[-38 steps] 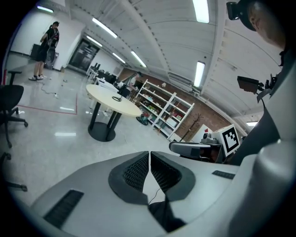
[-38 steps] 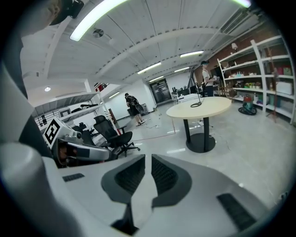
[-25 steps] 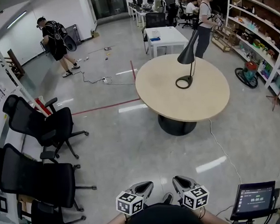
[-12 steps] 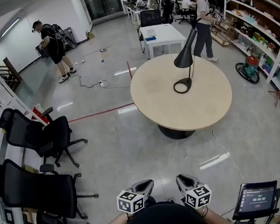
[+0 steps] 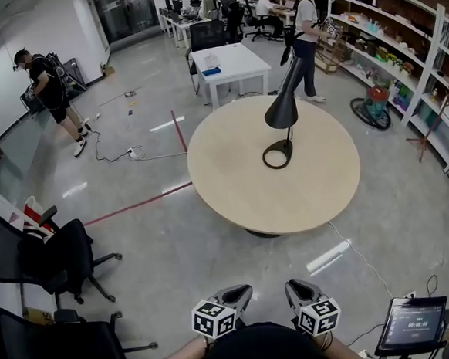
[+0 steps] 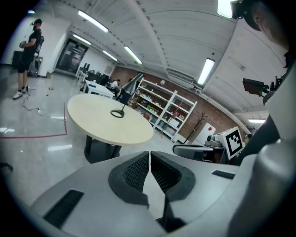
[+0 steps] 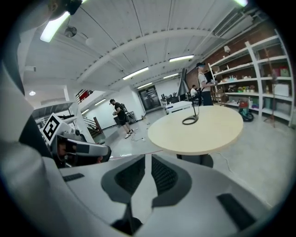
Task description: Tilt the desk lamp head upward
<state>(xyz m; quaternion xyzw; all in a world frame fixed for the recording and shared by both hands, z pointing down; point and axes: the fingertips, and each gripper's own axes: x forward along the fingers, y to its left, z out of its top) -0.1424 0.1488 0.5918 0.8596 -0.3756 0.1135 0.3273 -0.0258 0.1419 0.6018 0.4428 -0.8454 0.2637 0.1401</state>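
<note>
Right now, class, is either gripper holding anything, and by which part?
Nothing is held. The left gripper is shut and empty; the right gripper has jaws slightly apart, nothing between. The desk lamp stands untouched on the table.

Grey claws (image 6: pixel 149 153) (image 7: pixel 148 159), black ribbed pads (image 6: pixel 135 172), marker cubes (image 5: pixel 214 320)

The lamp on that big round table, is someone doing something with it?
Not yet. A person holds a gripper in each hand and means to tilt up the head of the desk lamp. It stands untouched on the round table, head pointing down. Both grippers are near the person's body, a stretch of floor away from the table. The left gripper has its jaws shut, the right gripper has them a little apart; both are empty.
</note>
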